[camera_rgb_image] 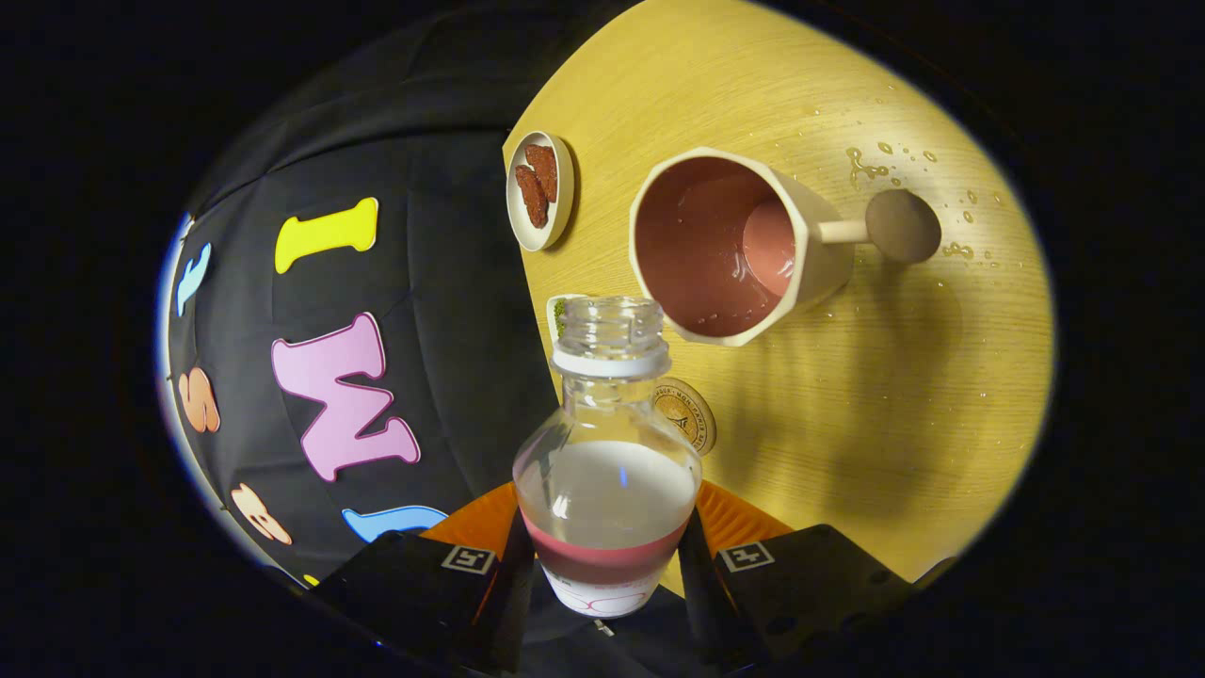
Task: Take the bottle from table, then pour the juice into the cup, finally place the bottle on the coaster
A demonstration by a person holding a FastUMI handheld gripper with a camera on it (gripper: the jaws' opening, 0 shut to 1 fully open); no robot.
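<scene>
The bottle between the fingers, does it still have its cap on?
No: the bottle gripped by the gripper has a bare, open threaded neck, tilted toward the cup.

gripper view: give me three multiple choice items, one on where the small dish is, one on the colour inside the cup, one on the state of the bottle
1. Where does the small dish lie?
A. on the table's edge beside the cup
B. inside the cup
C. between the fingers

2. What colour is the inside of the cup?
A. green
B. pinkish red
C. blue

3. What state is the bottle in?
A. capped, lying on the table
B. uncapped, held in the hand-held gripper
C. standing on the coaster

Key: 1 A, it rests at the table edge beside the cup. 2 B, its inner wall shows pinkish red. 3 B, its mouth is open and both fingers press its sides.
</scene>
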